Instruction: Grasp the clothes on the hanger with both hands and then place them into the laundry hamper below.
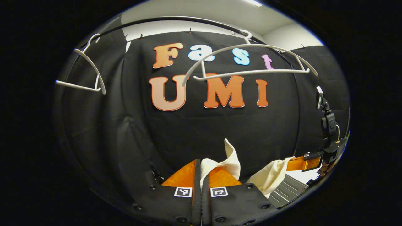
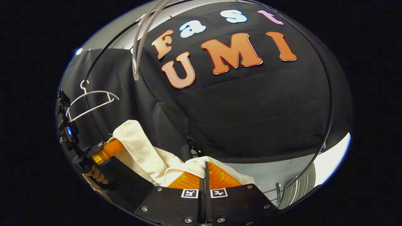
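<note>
- Now both hand-held grippers have the cream garment [image 1: 230, 160] in their grip, and it is off the rail: the white hanger [image 1: 251, 59] up top hangs bare, with a second bare hanger [image 1: 84, 72] off to the side.
- Left hand-held gripper [image 1: 201, 171]: jaws closed down to a sliver, a fold of the cream cloth pinched between them and poking up above the tips.
- Right hand-held gripper [image 2: 204, 171]: the same story, jaws all but together with a bunched edge of the cloth [image 2: 141, 150] draped over and squeezed between the fingers.
- My read is that the grasp step is done and the lowering into the hamper is in hand. A pale slatted surface [image 1: 289, 188] shows low at the edge of the left gripper view, likely the hamper, but I cannot tell for sure.
- Pose: both grippers point roughly level at the back wall, side by side. In the right gripper view the other gripper sits off to the left, near, with a person's fingers [image 2: 97, 175] wrapped round its handle, and the cloth spans between the two.
- The next move calls for bringing both hands down together, keeping the span slack but not dragging, tipping the tips downward over the hamper mouth, and only then opening both jaws.
- Risk to watch: letting go on one side early would leave the cloth dangling off the other gripper or catching on the rim.
</note>
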Available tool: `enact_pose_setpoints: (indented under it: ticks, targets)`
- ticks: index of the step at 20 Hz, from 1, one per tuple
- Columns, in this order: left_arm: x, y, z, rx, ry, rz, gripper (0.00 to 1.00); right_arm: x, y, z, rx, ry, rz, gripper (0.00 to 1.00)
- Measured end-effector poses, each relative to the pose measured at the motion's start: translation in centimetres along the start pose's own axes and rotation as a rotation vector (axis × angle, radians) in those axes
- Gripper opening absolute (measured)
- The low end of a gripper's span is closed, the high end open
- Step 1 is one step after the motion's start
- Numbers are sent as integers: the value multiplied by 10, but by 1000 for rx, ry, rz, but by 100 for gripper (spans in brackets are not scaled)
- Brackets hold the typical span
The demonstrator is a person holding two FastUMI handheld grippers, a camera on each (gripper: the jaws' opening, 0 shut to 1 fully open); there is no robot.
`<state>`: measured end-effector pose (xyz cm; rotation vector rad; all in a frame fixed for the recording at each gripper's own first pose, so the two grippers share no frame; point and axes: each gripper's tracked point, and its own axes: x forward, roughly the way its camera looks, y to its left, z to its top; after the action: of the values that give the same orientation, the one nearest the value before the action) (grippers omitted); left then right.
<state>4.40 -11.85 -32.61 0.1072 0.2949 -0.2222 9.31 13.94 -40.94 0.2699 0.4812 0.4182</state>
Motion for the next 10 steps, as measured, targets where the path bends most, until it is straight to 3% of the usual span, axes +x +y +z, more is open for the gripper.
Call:
enact_pose_setpoints:
  ticks: [3,7,10]
  targets:
    - [-4,-3,-40,-21,37,-14,7,0,9,-29,1,36,33,0]
    - [6,5,-103,-83,136,-1,7,12,-17,-76,-64,71,-14,0]
    - [6,3,-174,-116,258,0,7,28,-38,-129,-53,141,-22,0]
